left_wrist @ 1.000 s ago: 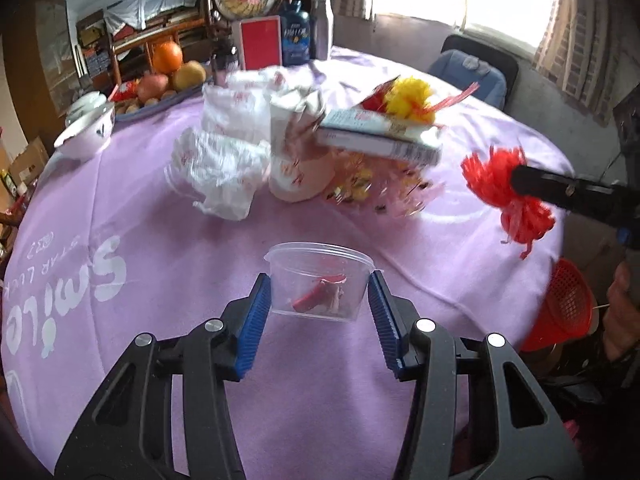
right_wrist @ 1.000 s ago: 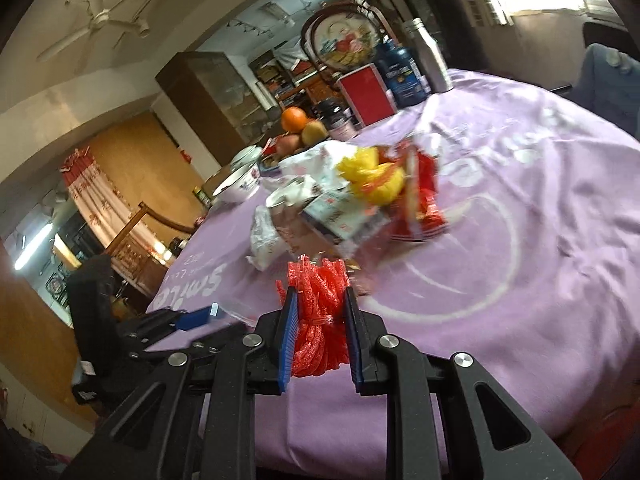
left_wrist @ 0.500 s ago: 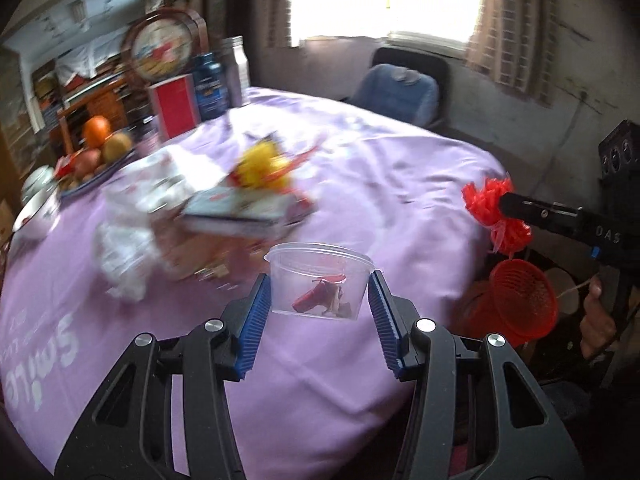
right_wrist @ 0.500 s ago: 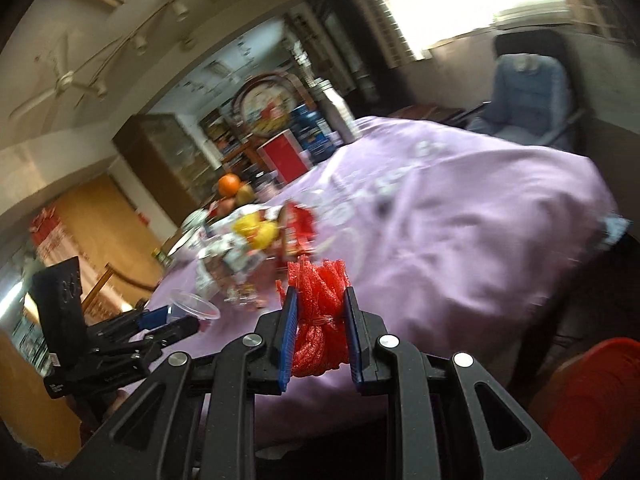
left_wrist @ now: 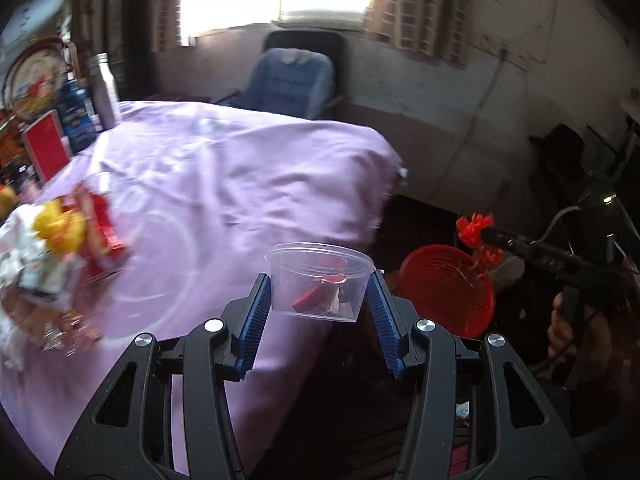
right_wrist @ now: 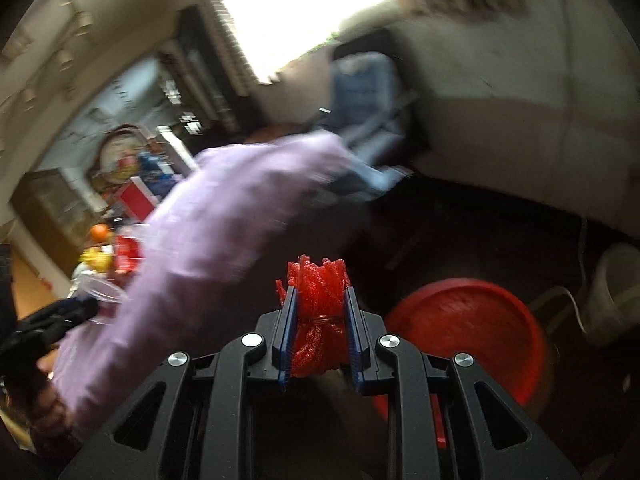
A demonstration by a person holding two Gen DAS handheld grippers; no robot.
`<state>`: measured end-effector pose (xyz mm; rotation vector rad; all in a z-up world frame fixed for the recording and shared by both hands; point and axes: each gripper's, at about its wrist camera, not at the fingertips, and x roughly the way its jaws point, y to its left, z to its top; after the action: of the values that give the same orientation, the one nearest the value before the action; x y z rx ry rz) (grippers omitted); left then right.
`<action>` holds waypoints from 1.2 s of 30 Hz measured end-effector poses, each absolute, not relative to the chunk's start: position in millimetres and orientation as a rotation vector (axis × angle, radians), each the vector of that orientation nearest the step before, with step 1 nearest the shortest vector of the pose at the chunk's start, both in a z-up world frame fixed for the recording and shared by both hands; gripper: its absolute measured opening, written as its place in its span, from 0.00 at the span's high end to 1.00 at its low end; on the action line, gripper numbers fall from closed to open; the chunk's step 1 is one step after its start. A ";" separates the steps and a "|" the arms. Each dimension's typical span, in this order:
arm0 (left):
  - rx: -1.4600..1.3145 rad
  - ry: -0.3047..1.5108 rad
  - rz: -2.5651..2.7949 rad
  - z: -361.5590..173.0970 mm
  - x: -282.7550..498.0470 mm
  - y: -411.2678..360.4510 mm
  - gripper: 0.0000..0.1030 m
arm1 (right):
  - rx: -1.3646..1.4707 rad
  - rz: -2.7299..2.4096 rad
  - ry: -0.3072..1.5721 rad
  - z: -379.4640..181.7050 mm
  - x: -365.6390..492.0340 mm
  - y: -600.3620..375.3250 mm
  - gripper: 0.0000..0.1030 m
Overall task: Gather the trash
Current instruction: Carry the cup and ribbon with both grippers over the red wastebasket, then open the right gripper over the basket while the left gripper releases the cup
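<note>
Gripping a clear plastic cup [left_wrist: 319,280] between its blue pads, the left gripper [left_wrist: 319,300] holds it upright above the near edge of the table [left_wrist: 240,184]. Red and pale scraps lie in the bottom of the cup. The table's purple cloth bears a blurred heap of trash [left_wrist: 60,248] at the left: yellow, red and white wrappers. Bottles [left_wrist: 90,100] and a red box [left_wrist: 46,148] stand at the far left edge.

The right gripper [right_wrist: 319,330] is clamped on a red mesh bundle [right_wrist: 318,320], seen off the table's edge. A red basket [right_wrist: 472,332] sits on the dark floor just right of and below it. A blue chair [left_wrist: 292,80] stands beyond the table, under the window.
</note>
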<state>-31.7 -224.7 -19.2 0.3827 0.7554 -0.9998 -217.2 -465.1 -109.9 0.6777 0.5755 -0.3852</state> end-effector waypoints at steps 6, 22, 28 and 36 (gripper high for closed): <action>0.449 0.798 -1.067 -38.3 -43.7 -273.1 0.52 | 0.674 -0.557 0.692 -163.8 -234.3 -495.3 0.60; 0.634 0.882 -1.266 -92.9 -89.6 -403.2 0.52 | 0.706 -0.682 0.519 -157.9 -287.3 -529.1 0.41; 0.706 0.892 -1.301 -110.5 -110.1 -433.9 0.49 | 0.730 -0.703 0.524 -160.9 -299.9 -533.5 0.41; 0.677 0.877 -1.269 -103.7 -103.2 -426.9 0.26 | 0.741 -0.691 0.526 -162.6 -299.5 -532.8 0.41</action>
<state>-103.2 -426.9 -103.7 0.6773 0.8767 -1.2691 -299.5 -532.8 -162.6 0.7407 0.5257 -0.6913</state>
